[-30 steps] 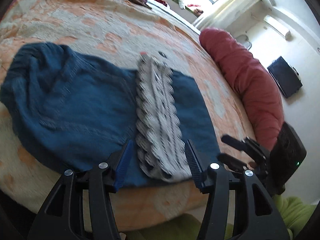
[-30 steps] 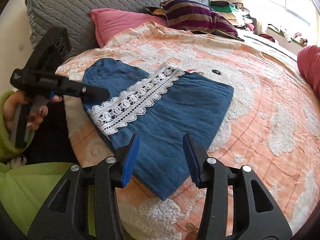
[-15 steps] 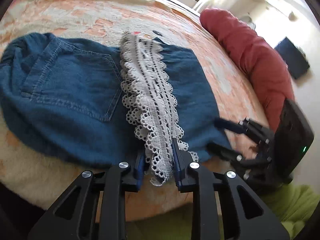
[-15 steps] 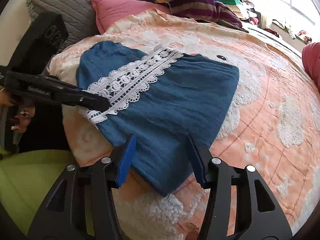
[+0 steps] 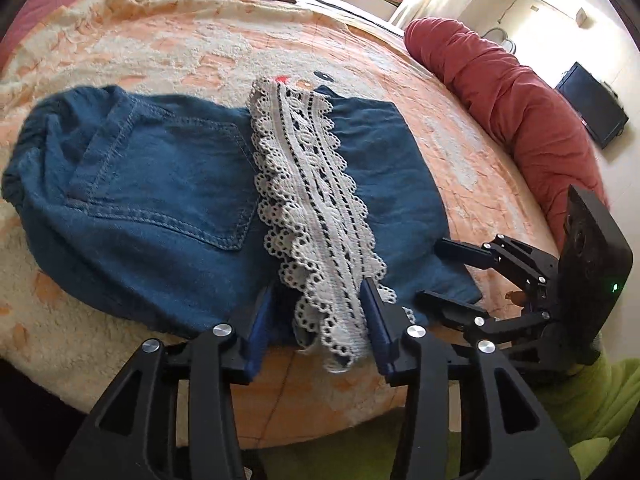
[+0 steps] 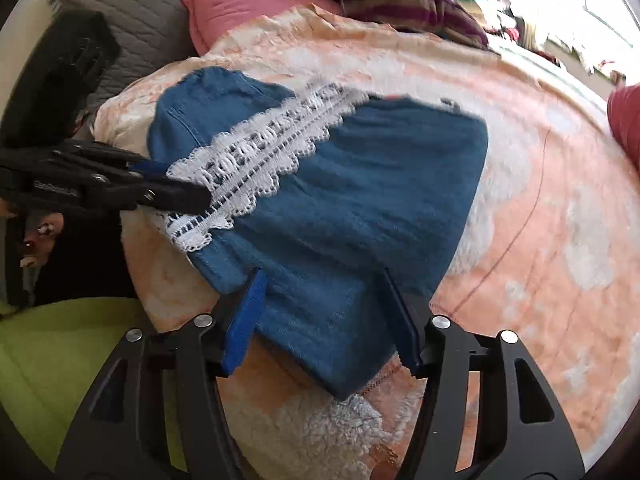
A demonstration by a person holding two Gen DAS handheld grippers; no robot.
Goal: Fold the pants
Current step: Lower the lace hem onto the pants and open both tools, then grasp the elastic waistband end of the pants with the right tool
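Peach blanket [image 5: 200, 52] on bed carries the folded pants [image 5: 152, 200], lace hem [image 5: 316, 216] uppermost. Left gripper [image 5: 320, 316] straddles the lace end, jaws opening, unclamped. Right gripper [image 6: 324, 316] brackets the denim corner, opening, probably positioning for the next fold.

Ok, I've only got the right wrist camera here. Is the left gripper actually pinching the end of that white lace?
Observer: No. In the left wrist view the lace trim lies between the fingers of the left gripper, but the jaws are opening and the pads stand clear of it.
Operator: What's on the denim to the left of the lace?
Observer: A stitched back pocket on the denim pants, facing up.
Operator: Anything past the red cushion?
Observer: Beyond the red cushion, a flat black screen is on the wall.
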